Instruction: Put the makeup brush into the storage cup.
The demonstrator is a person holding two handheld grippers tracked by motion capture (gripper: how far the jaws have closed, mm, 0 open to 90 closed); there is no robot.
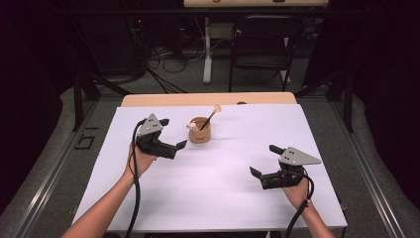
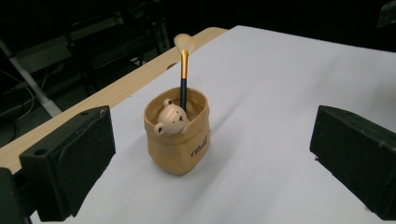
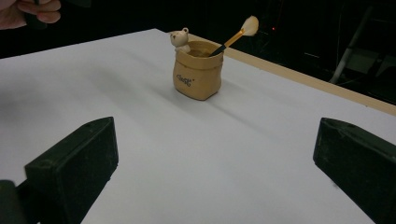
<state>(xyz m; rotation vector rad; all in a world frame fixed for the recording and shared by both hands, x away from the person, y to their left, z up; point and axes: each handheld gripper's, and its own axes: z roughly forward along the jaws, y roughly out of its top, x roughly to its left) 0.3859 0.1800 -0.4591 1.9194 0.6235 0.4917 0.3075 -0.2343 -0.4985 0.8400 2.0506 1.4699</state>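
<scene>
High view: left tongs (image 1: 174,134), jaws spread wide and holding nothing, just beside a tan sack-shaped pot (image 1: 200,131) toward the far middle of the white bench (image 1: 208,198); right tongs (image 1: 263,161), jaws likewise spread and empty, well apart from the pot at the near right. Left gripper view: pot (image 2: 179,135) upright between the jaws but untouched, a small bear figure (image 2: 171,122) at its rim, one brush (image 2: 184,70) standing in it, bristles up.
</scene>
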